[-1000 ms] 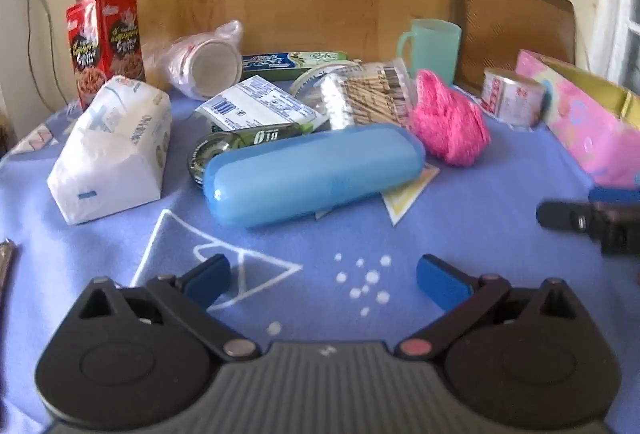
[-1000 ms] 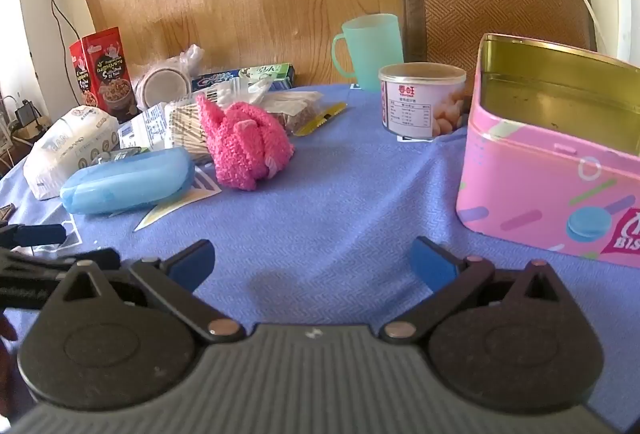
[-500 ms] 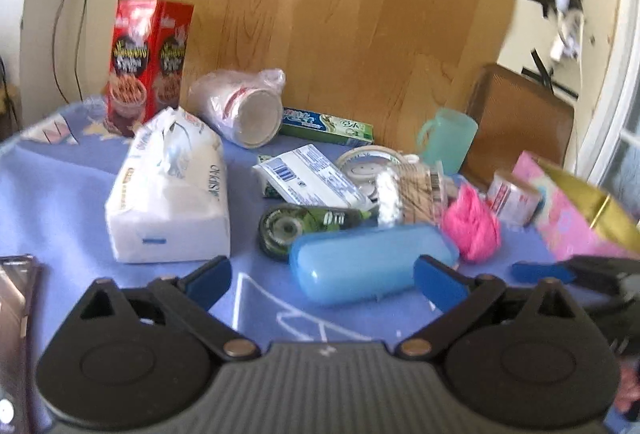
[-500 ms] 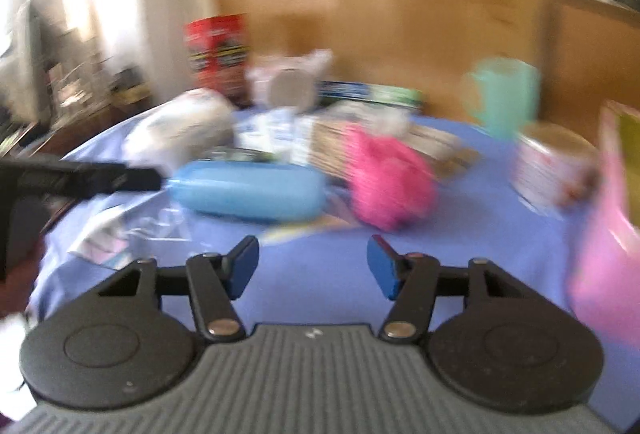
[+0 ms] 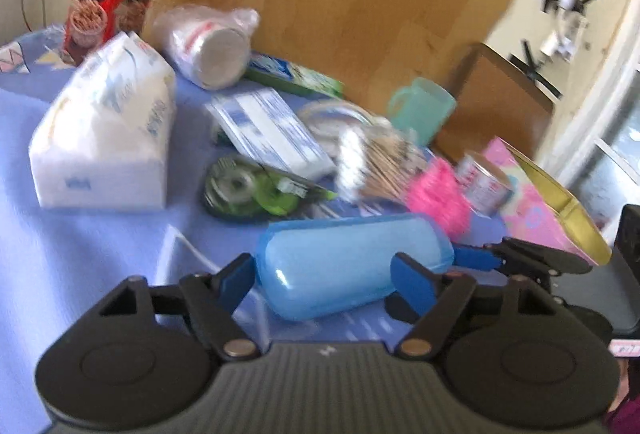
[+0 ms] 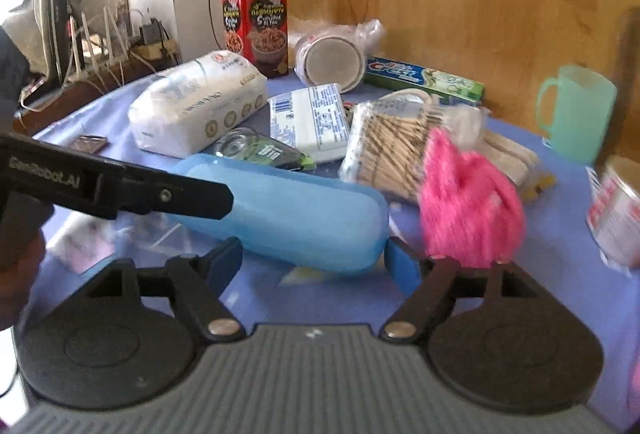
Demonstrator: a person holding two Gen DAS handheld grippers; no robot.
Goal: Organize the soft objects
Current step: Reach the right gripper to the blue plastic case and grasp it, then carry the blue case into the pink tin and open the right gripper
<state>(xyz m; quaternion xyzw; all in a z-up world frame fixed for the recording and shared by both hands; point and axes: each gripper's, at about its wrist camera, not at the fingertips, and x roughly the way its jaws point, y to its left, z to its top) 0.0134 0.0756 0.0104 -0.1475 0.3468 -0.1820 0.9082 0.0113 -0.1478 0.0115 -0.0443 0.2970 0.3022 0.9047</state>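
Leftmost, a white tissue pack (image 6: pixel 196 106) lies on the desk (image 5: pixel 80 250); past the blue case (image 6: pixel 296 218) sits the pink fluffy cloth (image 6: pixel 472 210), likely light and squashy, best pinched mid-bulk. Left gripper (image 5: pixel 324 274) and right gripper (image 6: pixel 312 258) both gape apart, empty.

"GenRobot.AI" on left gripper (image 6: pixel 224 200); "Crest" on toothpaste box (image 6: pixel 424 77)

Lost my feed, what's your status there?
Both claws open, holding nothing: left claw, right claw. Pink fluffy cloth lies untouched. Blue case sits in front of both.
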